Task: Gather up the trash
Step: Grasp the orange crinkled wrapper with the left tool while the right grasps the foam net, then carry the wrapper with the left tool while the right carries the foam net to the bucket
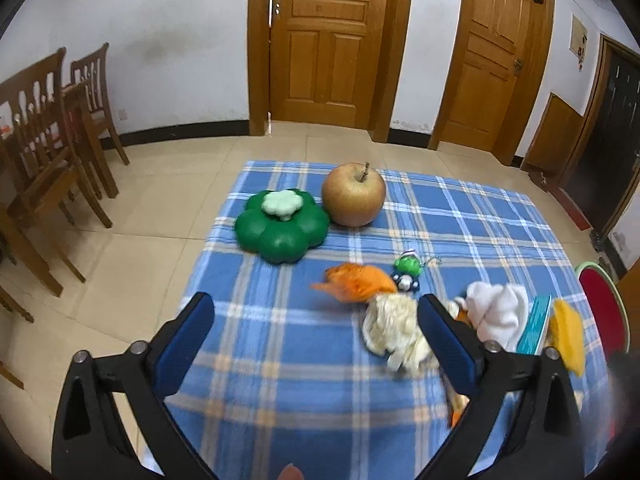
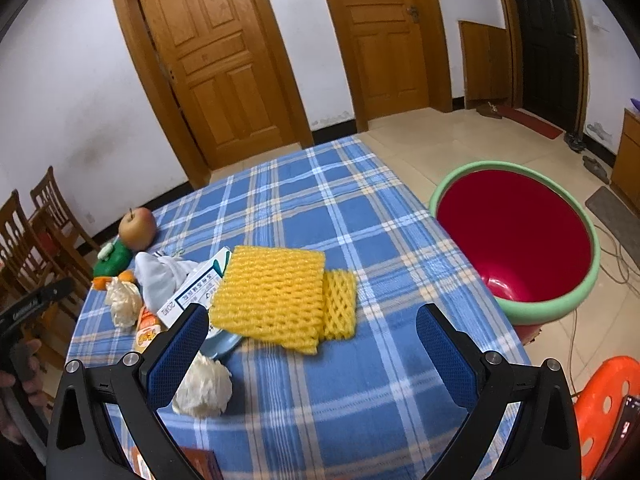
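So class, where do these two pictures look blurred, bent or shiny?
Left wrist view: motion blur smears the orange peel and tissue; door frames bow. Right wrist view: sharper; a glare spot sits inside the red basin; doors lean.

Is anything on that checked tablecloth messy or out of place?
Yes. Crumpled tissues, orange peel, a small carton and yellow foam fruit netting lie scattered on the cloth. The apple and green flower-shaped container stand tidily apart.
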Motion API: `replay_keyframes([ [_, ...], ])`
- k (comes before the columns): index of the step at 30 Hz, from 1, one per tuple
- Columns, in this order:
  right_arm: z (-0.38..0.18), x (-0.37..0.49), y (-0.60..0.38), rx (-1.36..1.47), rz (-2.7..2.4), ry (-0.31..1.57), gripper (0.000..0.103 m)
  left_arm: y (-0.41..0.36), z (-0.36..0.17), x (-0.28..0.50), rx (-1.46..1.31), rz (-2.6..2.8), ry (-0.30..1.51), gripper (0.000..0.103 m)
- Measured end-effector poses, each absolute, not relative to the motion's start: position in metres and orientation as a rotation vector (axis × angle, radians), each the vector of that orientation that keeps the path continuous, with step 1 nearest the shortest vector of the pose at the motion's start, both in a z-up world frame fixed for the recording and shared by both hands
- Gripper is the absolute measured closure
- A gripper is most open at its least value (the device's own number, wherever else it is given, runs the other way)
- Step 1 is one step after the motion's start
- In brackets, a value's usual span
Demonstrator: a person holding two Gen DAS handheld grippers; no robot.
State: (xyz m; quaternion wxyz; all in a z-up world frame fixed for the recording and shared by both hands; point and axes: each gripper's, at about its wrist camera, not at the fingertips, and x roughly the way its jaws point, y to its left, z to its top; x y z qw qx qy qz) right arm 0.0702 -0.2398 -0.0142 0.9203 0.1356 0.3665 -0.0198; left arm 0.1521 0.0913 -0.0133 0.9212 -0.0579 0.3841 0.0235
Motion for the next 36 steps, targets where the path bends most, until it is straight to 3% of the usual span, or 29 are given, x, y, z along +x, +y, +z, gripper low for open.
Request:
replay_keyframes([
  [7, -0.023, 0.103, -0.231, 0.231, -0.046, 0.831, 0.0, 0.085, -0.043, 0.199, -0.134, -0.034, 0.887, 0.017],
  [17, -0.047, 0.132, -0.225, 0.233, -0.078, 0.912, 0.001, 0.084, -0.074, 0.224, -0.17, -0.173, 0.995, 0.048],
  [19, -0.05, 0.132, -0.226, 0.246, -0.09, 0.922, 0.008, 0.081, -0.075, 0.223, -0.151, -0.183, 0.982, 0.052],
  [21, -0.051, 0.13, -0.227, 0.265, -0.096, 0.929, 0.021, 0.079, -0.074, 0.222, -0.148, -0.192, 0.977, 0.058],
  [25, -0.047, 0.123, -0.231, 0.291, -0.093, 0.908, 0.039, 0.078, -0.074, 0.219, -0.16, -0.2, 0.972, 0.061],
  [31, -0.035, 0.109, -0.235, 0.294, -0.067, 0.857, 0.08, 0.082, -0.052, 0.202, -0.172, -0.193, 0.912, 0.062],
  [36, -0.027, 0.097, -0.236, 0.301, -0.021, 0.829, 0.095, 0.081, -0.027, 0.178, -0.177, -0.187, 0.854, 0.062],
])
